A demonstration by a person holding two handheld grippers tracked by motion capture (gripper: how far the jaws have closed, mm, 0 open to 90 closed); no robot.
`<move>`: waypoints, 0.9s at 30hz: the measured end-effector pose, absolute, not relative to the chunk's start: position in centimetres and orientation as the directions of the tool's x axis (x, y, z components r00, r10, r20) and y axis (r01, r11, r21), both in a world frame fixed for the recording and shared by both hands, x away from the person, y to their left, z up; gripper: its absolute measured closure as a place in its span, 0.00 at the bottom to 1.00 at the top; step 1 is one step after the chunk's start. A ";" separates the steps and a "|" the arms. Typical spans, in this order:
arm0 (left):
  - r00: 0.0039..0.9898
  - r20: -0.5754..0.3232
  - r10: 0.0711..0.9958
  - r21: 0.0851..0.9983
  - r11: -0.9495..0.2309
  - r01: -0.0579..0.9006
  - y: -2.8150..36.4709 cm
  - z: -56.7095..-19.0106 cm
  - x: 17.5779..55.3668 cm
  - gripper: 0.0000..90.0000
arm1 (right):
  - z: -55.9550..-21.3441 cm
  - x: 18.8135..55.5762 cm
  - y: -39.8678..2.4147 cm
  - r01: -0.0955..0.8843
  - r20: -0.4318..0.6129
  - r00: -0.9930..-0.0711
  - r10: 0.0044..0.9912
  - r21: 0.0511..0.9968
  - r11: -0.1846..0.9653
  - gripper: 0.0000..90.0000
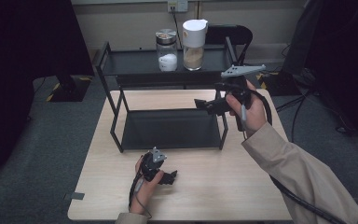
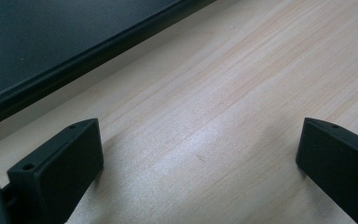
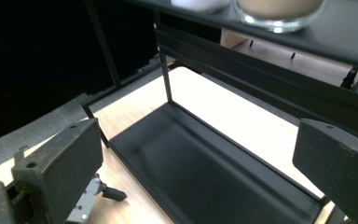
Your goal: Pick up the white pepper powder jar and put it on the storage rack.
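High view: right gripper [image 1: 204, 106], spread empty, well below tall jar [image 1: 194, 45].

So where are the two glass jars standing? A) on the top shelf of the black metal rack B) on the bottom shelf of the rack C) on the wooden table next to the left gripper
A: the glass jar with white powder and the white-lidded glass jar with tan powder both stand on the top shelf of the black metal rack, far from both grippers.
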State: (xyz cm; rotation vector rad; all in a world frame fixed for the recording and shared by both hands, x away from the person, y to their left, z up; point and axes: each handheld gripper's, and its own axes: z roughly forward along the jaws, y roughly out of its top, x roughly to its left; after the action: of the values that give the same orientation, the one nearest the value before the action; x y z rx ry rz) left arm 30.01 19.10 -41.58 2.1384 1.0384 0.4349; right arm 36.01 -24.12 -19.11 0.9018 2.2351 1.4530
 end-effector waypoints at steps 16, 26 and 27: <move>0.620 -0.006 0.784 0.724 -0.425 0.544 19.1 -41.6 30.0 0.00 | -23.0 35.5 -25.2 0.334 0.069 -0.761 0.645 0.894 0.298 0.01; 0.620 -0.006 0.784 0.723 -0.425 0.544 19.1 -41.6 30.0 0.00 | -25.4 35.0 -25.8 0.339 0.079 -0.771 0.632 0.891 0.302 0.01; 0.620 -0.006 0.784 0.723 -0.425 0.544 19.1 -41.6 30.0 0.00 | -25.6 35.0 -25.8 0.341 0.078 -0.772 0.631 0.889 0.307 0.01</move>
State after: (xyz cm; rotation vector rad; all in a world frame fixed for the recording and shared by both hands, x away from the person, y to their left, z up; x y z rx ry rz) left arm 29.99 19.10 -41.61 2.1370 1.0379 0.4364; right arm 34.95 -25.84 -25.65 0.8800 2.2933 1.4508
